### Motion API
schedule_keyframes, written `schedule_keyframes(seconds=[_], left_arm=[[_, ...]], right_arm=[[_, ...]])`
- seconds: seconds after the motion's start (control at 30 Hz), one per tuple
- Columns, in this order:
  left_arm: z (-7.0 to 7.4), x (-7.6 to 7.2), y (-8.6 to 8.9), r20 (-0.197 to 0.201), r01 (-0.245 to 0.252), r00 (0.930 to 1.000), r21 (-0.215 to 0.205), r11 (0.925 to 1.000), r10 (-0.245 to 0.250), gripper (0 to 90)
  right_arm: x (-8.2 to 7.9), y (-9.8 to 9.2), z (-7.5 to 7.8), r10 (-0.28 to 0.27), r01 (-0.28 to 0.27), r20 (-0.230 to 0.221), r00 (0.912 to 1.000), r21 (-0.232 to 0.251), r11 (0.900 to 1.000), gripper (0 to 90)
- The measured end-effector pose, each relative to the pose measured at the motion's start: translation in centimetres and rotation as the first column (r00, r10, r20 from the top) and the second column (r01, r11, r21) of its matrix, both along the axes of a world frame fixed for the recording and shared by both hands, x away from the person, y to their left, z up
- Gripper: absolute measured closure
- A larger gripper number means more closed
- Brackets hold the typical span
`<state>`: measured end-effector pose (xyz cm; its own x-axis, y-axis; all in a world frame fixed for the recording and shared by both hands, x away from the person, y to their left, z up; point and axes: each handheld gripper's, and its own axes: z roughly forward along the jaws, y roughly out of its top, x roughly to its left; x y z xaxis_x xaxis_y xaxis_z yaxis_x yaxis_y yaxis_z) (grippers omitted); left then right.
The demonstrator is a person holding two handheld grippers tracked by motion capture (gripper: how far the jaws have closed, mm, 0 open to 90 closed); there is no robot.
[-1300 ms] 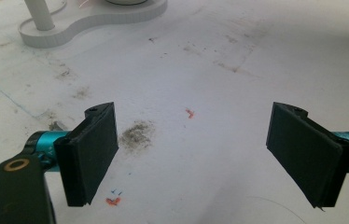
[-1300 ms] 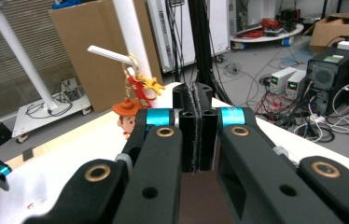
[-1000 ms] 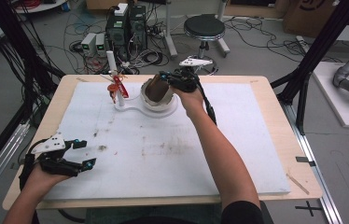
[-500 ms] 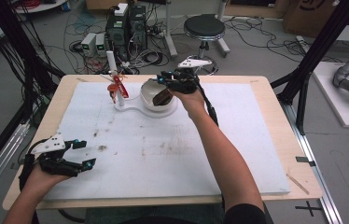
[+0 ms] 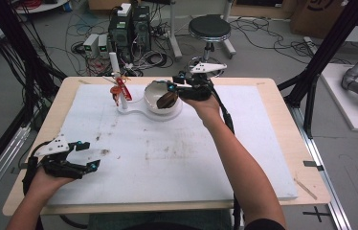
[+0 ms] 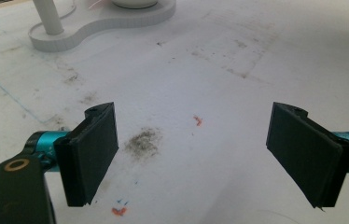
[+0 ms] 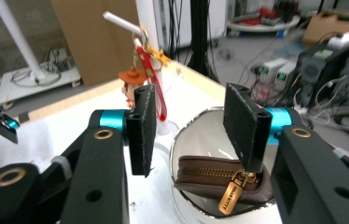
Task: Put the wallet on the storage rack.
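Brown and zipped, the pouch lies in the white bowl at the far side of the table, its gold zipper tag hanging toward me in the right gripper view. My right gripper hangs just above the bowl's rim; its jaws have just been opening and stand apart, with nothing pressed between them. In the right gripper view the pouch sits low behind the right-hand jaw, and I cannot tell whether that pad touches it.

Just left of the bowl, on the same white base, a white post stands upright. A red strap with a small orange figure hangs from the post's short arm, clear of the bowl.

My left gripper rests low at the near left corner of the table, well apart from the bowl and post. Its jaws stand wide, and between them is nothing but the smudged white mat, with a grey smear and a small orange mark on it. The base and the foot of the post show at the top of the left gripper view.
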<state>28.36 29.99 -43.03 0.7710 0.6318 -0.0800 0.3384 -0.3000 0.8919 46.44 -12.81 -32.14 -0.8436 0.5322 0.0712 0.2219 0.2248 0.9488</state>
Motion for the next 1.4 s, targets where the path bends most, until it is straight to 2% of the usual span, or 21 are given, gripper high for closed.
schedule_keyframes(seconds=[0.07,0.2,0.27,0.33,0.43,0.47,0.87,1.13,1.4], left_arm=[[0.1,0.2,-0.2,0.004,0.004,1.0,-0.003,1.0,-0.004,16.6],[0.2,0.8,-0.6,0.015,0.007,0.9999,-0.014,0.9999,-0.007,16.6],[0.3,1.2,-0.9,0.016,0.0,0.9999,-0.009,1.0,0.0,16.6],[0.2,1.6,-1.1,0.014,-0.013,0.9998,-0.008,0.9999,0.013,16.6],[0.2,2.2,-1.3,0.017,-0.019,0.9997,-0.017,0.9997,0.019,16.6],[0.3,2.4,-1.4,0.021,-0.018,0.9996,-0.026,0.9995,0.018,16.6],[0.7,4.5,-3.5,0.053,0.023,0.9984,-0.049,0.9985,-0.021,16.6],[0.7,5.0,-4.4,0.064,0.047,0.997,-0.048,0.9977,-0.044,16.5],[0.8,4.9,-4.4,0.067,0.048,0.9967,-0.054,0.9974,-0.045,16.6]], right_arm=[[-0.6,-0.3,-0.1,-0.002,0.002,0.009,1.0,-0.001,1.0,54.7],[-1.2,-1.0,-0.2,0.002,-0.003,-0.014,0.9999,-0.041,0.999,50.7],[-1.7,-1.5,-0.3,-0.004,0.005,0.014,0.9999,-0.028,1.0,46.5],[-1.9,-2.2,-0.4,-0.016,0.016,0.01,0.9998,-0.036,0.999,42.0],[-2.4,-3.3,-0.8,-0.03,0.03,0.002,0.9995,-0.039,0.999,39.5],[-2.5,-3.8,-0.9,-0.037,0.037,-0.012,0.9992,-0.054,0.998,37.2],[-5.5,-8.9,-2.1,-0.122,0.122,0.001,0.9925,-0.051,0.991,32.3],[-7.6,-11.4,-3.3,-0.155,0.154,-0.005,0.988,-0.054,0.987,29.6],[-9.2,-12.8,-5.0,-0.181,0.18,-0.017,0.9833,-0.064,0.982,26.3]])
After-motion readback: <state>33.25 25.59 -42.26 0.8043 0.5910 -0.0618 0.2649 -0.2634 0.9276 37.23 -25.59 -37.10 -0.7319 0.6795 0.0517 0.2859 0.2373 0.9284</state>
